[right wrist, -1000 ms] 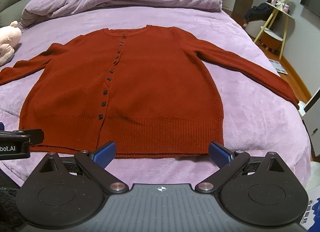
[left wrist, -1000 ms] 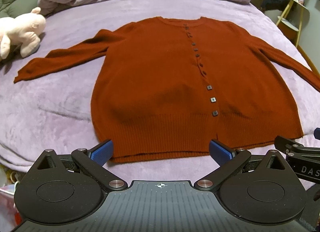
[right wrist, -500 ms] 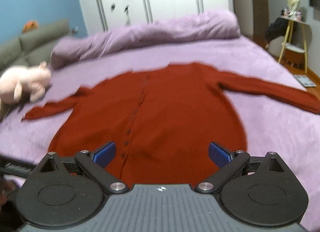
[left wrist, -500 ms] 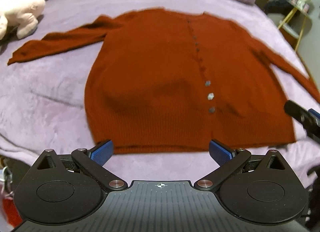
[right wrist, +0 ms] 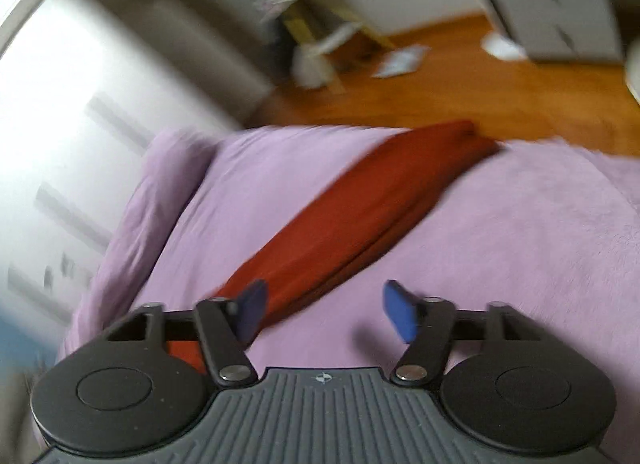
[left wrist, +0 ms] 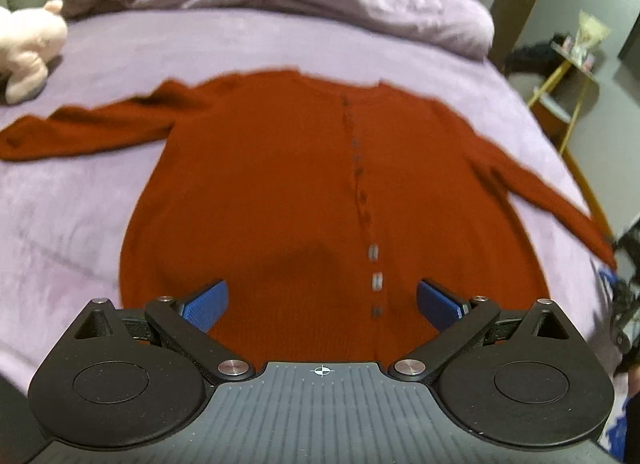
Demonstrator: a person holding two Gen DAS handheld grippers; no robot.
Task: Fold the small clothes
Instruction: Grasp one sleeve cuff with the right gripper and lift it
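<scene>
left wrist | left claw [left wrist: 322, 300] spread over cardigan [left wrist: 304, 192] | no legible writing

Left tongs [left wrist: 322, 302]: matte black body, ribbed grey centre plate with small white crosshair mark, 2 round disc housings, 2 silver pivot screws, black link arms, blue textured pads [left wrist: 204, 304]. Right tongs [right wrist: 324, 314]: same build, pads [right wrist: 400, 314] blue, motion-blurred.
</scene>
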